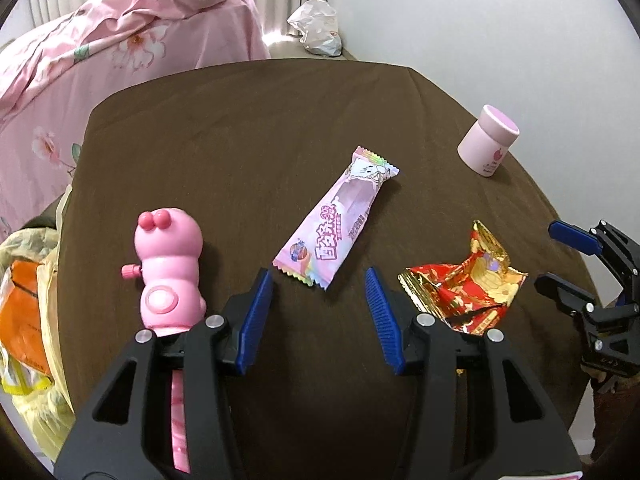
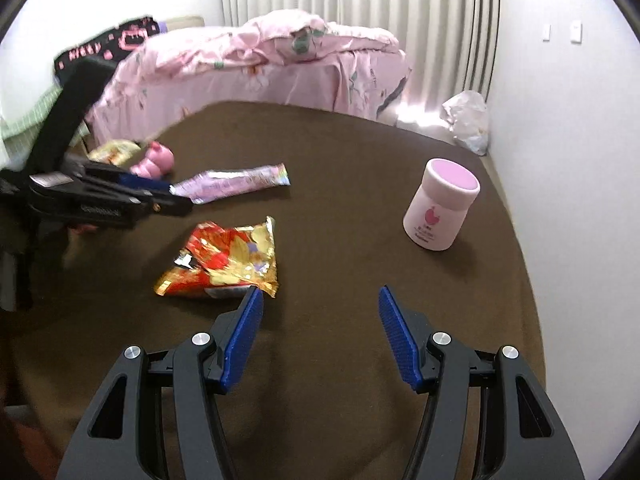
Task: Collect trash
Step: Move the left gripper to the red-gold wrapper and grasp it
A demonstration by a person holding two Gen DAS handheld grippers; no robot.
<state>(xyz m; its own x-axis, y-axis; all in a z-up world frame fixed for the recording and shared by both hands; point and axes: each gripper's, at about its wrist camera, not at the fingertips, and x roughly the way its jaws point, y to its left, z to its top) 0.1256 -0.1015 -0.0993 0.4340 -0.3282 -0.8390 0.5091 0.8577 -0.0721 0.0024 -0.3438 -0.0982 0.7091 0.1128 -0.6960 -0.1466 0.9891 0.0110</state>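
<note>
A long pink candy wrapper [image 1: 336,216] [image 2: 236,182] lies flat on the brown cloth table [image 1: 260,120], just ahead of my left gripper [image 1: 319,280] [image 2: 172,198]. That gripper's blue pads stand open with nothing between them. A crumpled red and gold wrapper [image 1: 464,280] [image 2: 228,260] lies to its right. My right gripper [image 2: 320,308] [image 1: 548,258] hovers near that wrapper's right corner, open and empty.
A pink wind-up toy [image 1: 168,268] [image 2: 154,160] stands left of the left gripper. A pink jar [image 1: 488,140] [image 2: 440,204] stands at the far right. A yellow plastic bag [image 1: 28,300] hangs off the table's left edge. A bed with pink bedding [image 2: 260,60] lies beyond.
</note>
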